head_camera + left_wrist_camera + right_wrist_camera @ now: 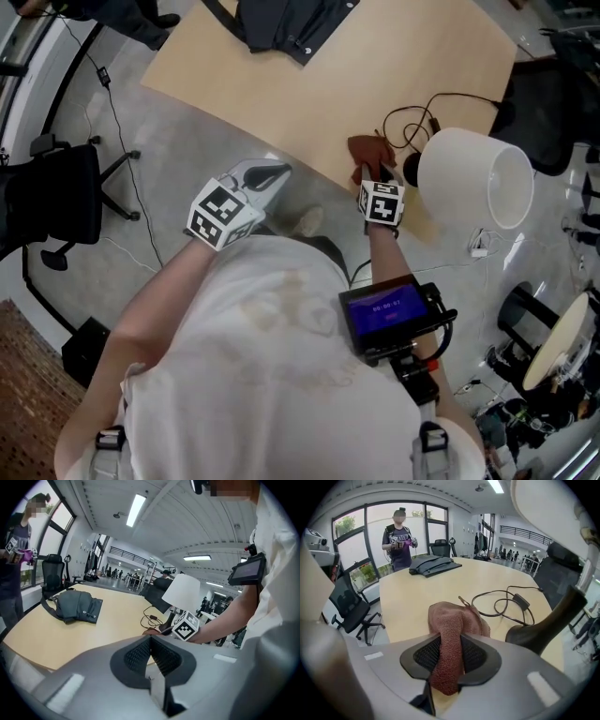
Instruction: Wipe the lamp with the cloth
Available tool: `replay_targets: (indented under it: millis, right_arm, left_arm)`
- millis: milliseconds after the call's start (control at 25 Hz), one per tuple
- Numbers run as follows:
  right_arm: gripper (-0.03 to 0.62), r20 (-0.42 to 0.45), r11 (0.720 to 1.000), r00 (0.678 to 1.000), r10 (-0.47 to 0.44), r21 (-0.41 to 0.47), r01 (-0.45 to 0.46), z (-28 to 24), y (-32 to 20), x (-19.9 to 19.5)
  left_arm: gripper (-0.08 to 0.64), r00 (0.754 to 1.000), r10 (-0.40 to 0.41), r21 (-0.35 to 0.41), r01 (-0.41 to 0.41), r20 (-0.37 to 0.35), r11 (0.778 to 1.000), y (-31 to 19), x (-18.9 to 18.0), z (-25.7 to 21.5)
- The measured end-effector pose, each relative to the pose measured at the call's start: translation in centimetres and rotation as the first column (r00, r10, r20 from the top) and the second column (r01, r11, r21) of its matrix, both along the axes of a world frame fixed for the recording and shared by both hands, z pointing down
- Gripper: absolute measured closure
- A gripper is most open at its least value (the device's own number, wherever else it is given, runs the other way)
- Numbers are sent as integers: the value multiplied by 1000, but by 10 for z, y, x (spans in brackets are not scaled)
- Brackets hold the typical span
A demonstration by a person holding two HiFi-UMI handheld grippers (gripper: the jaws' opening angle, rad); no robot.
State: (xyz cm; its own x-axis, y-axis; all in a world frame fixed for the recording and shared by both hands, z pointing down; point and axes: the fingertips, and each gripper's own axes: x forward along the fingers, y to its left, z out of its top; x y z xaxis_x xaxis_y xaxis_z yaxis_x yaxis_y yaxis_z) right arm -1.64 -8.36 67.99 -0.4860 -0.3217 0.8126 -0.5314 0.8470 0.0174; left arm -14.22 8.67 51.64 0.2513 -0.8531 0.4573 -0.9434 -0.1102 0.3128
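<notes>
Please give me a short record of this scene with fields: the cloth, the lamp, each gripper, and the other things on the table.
cloth: cloth, reddish-brown, bunched on the table near its edge
lamp: lamp, white shade, dark base, beside the cloth
right gripper: right gripper, jaws closed on the cloth
left gripper: left gripper, jaws together, empty, short of the table edge
other: black cable by the lamp; dark bag at the far end
wiping: not yet begun, cloth not on the shade

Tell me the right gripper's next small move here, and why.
Probably lift the cloth clear of the table and carry it to the white shade of the lamp. The jaws of the right gripper pinch a fold of it, the rest lies bunched on the wood, and the lamp stands close beside.
</notes>
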Motion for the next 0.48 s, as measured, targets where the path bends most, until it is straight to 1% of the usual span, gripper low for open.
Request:
replay_targets:
  millis: [120, 240, 360, 480]
  right_arm:
    - [476, 40, 1000, 999, 1, -4, -1, -12, 15, -8]
    - [479, 92, 1000, 996, 7, 4, -8, -27, 32, -4]
    - [480, 142, 1000, 990, 13, 20, -16, -46, 47, 4]
    - [480, 180, 999, 983, 30, 38, -37, -65, 58, 16]
  left_arm:
    - [558, 999, 48, 9, -48, -9, 999, -7, -9, 1]
    - [558, 993, 119, 17, -119, -15, 993, -18, -6, 4]
    - [558, 979, 201, 25, -200, -19, 979, -30, 4, 6]
    - [558, 962, 274, 33, -273, -25, 962, -39, 18, 6]
